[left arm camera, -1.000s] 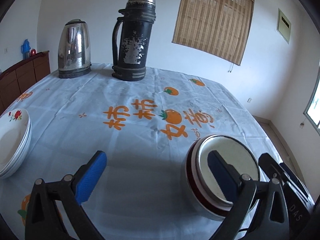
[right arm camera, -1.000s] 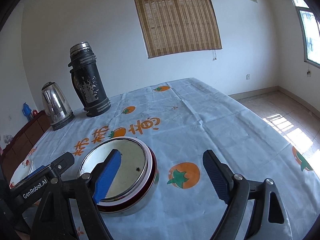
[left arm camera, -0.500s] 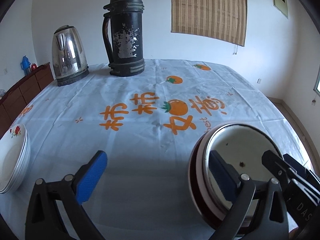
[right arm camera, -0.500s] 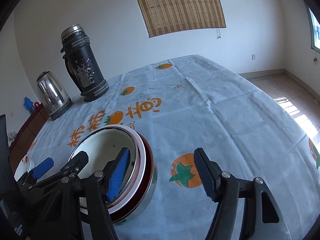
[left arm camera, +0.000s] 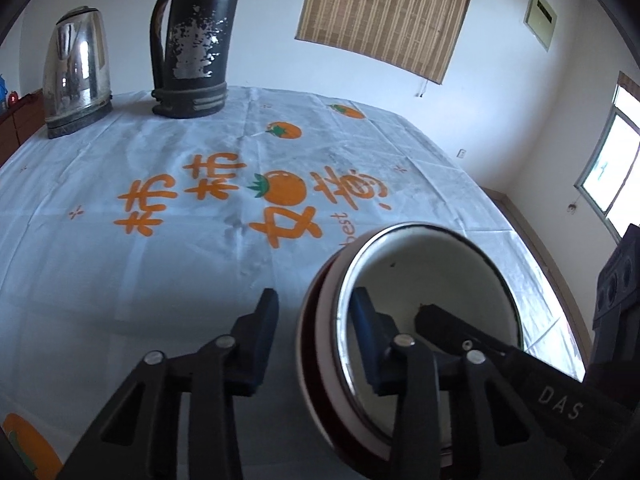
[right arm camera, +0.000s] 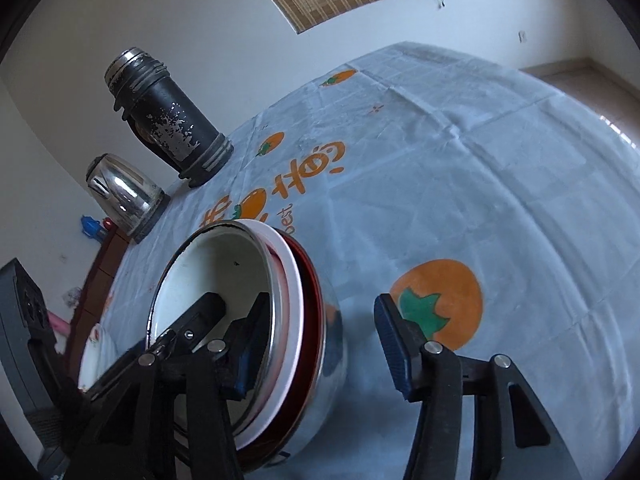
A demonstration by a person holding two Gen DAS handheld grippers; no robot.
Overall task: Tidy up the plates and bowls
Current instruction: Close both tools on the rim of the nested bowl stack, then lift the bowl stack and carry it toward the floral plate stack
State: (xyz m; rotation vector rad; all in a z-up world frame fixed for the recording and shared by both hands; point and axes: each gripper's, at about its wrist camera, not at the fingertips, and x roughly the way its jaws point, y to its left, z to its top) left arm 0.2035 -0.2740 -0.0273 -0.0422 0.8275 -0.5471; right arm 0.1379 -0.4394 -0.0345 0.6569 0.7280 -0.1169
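Note:
A nested stack of bowls (left arm camera: pixel 420 300) stands on the tablecloth, a white enamel bowl innermost, then red and steel ones outside (right arm camera: pixel 332 340). My left gripper (left arm camera: pixel 314 312) straddles the stack's left rim, one finger inside and one outside. Its jaws are closing, and a strip of cloth still shows between the outer finger and the wall. My right gripper (right arm camera: pixel 320 324) straddles the right rim, jaws closing, with the outer finger (right arm camera: pixel 390 336) clear of the steel wall. White flowered plates (right arm camera: pixel 93 354) lie at the far left, partly hidden.
A black thermos (left arm camera: pixel 192 40) and a steel kettle (left arm camera: pixel 76 72) stand at the table's far side. A wooden cabinet (right arm camera: pixel 108 256) is beyond the left edge. The table drops off to floor on the right (left arm camera: pixel 532 240).
Both grippers came down onto the bowl stack and their jaws narrowed around opposite rims. The left jaws narrowed sharply. The plates slid out of the left wrist view.

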